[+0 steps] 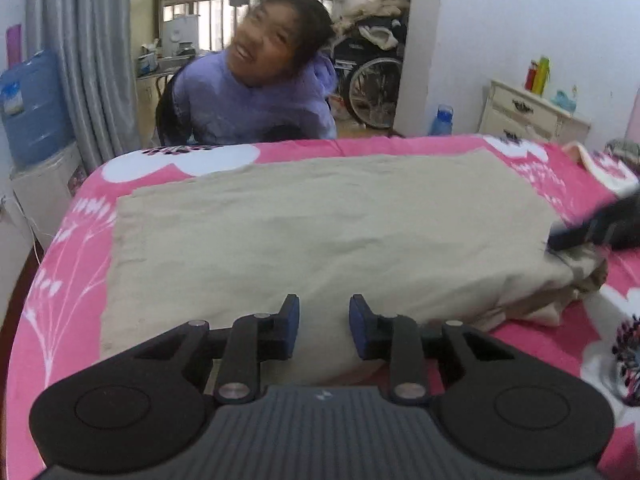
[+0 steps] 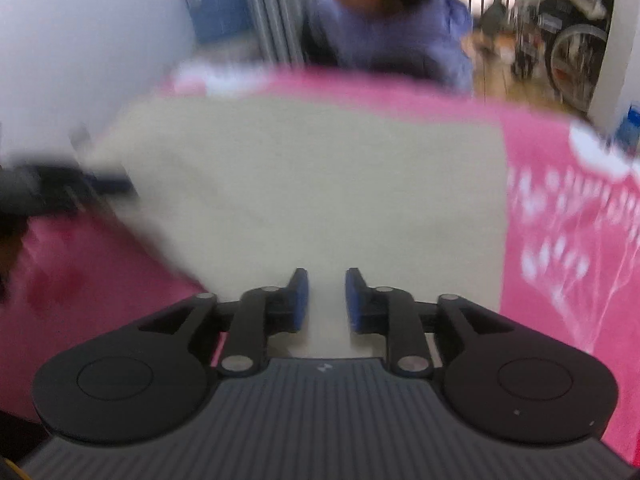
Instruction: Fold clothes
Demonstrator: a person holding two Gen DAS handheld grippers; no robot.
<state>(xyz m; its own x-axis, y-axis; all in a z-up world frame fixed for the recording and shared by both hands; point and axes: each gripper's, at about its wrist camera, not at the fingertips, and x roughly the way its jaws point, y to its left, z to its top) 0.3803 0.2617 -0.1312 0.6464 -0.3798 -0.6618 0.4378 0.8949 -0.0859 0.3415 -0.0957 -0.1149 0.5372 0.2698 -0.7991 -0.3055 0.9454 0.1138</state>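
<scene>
1. Your left gripper (image 1: 324, 326) hovers with fingers apart, empty, over the beige garment (image 1: 320, 236) lying flat on the pink bed (image 1: 76, 248).
2. Your right gripper (image 2: 326, 300) is likewise parted and empty; only the left view shows the garment's bunched right edge.

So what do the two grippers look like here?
The left gripper and right gripper match: black linkage arms with silver pivot pins, blue pads on the fingertips, round black discs either side, and a ribbed grey body with a small pale logo. No cables or sleeves show.
</scene>
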